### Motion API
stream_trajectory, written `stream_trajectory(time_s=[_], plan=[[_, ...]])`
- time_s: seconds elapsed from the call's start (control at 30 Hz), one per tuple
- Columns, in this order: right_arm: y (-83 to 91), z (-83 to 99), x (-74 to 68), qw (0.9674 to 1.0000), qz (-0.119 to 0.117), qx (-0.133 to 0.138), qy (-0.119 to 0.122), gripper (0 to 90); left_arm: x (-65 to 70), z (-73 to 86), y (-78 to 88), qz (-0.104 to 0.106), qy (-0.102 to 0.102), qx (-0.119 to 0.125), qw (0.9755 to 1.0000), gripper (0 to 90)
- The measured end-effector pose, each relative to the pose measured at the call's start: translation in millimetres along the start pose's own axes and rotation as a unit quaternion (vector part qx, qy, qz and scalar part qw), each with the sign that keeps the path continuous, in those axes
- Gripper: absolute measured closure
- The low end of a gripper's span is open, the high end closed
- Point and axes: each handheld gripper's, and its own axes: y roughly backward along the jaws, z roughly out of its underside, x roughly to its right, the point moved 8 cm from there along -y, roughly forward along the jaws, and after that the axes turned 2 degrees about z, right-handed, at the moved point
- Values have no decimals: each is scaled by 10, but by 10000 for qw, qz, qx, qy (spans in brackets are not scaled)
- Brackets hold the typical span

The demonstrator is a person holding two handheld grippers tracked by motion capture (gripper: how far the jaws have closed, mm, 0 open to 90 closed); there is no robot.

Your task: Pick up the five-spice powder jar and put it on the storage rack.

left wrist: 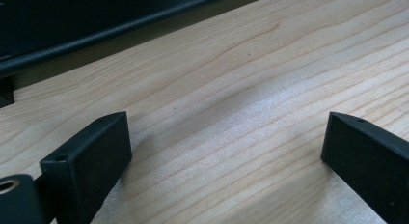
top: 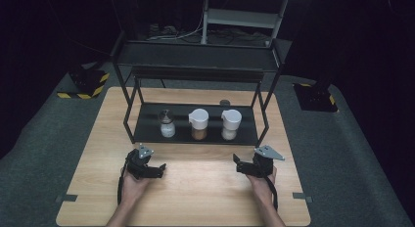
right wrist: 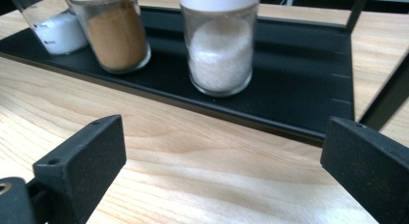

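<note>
- The surface (top: 195,188) is pale wood with long wavy grain lines, flat and smooth, with rounded corners.
- On it stands a black metal rack (top: 147,126) made of thin straight bars, with a flat dark bottom shelf and a flat top shelf.
- Three small jars stand in a row on the bottom shelf, each upright and apart from the next.
- The right jar (right wrist: 221,55) is round clear glass with a white cap. It holds white grains that look rough and lumpy. It sits near the right end of the bottom shelf.
- The middle jar (right wrist: 115,35) is the same round shape with a white cap and holds fine brown powder.
- The left jar (top: 167,124) is clear glass with a dark top and has white powder at the bottom.
- The right tongs (right wrist: 222,156) are two blocky black pieces with flat ends and small holes. They are spread wide with nothing between them, and they point at the right jar from just in front of the rack.
- The left tongs (left wrist: 226,147) look the same, matte black and boxy. They are spread wide too, with bare wood between them, low over the surface near the rack's front edge.
- Each gripper has a grey three-cornered plate on top and is held by a hand.
</note>
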Motion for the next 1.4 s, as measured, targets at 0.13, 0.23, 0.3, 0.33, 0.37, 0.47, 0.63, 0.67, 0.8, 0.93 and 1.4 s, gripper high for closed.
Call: stream_trajectory(time_s=[0.13, 0.23, 0.3, 0.33, 0.37, 0.47, 0.63, 0.67, 0.8, 0.93, 1.4], plan=[[16, 41, 46, 10000, 48, -35, -34, 20, 1, 0, -1, 0, 3, 4, 10000, 35], [13, 72, 66, 9999, 86, -94, -41, 22, -2, 0, -1, 9, 2, 0, 10000, 35], [6, 92, 80, 9998, 106, -126, -58, 23, -2, 0, -1, 11, 2, -1, 10000, 34], [1, 104, 88, 9998, 114, -160, -71, 25, -2, -1, 0, 7, -5, -3, 10000, 34], [-4, 113, 93, 9997, 120, -181, -72, 26, -2, -1, -1, 8, -5, -2, 10000, 34], [-18, 132, 100, 9996, 134, -255, -83, 29, -2, -1, 0, 7, -5, -3, 10000, 34], [-51, 151, 98, 9992, 129, -371, -82, 34, -2, -1, -1, 5, -5, -3, 10000, 33], [-61, 152, 92, 9991, 135, -408, -71, 35, -1, -1, -1, 4, -6, -3, 10000, 34], [-94, 155, 79, 9987, 121, -488, 3, 36, -1, -1, -1, 4, -5, -2, 10000, 34], [-117, 155, 66, 9984, 86, -558, 1, 36, -1, -1, -1, 4, -4, -2, 10000, 34], [-169, 142, 66, 9976, 68, -687, -19, 40, 0, 0, -1, 4, 0, 3, 10000, 34]])
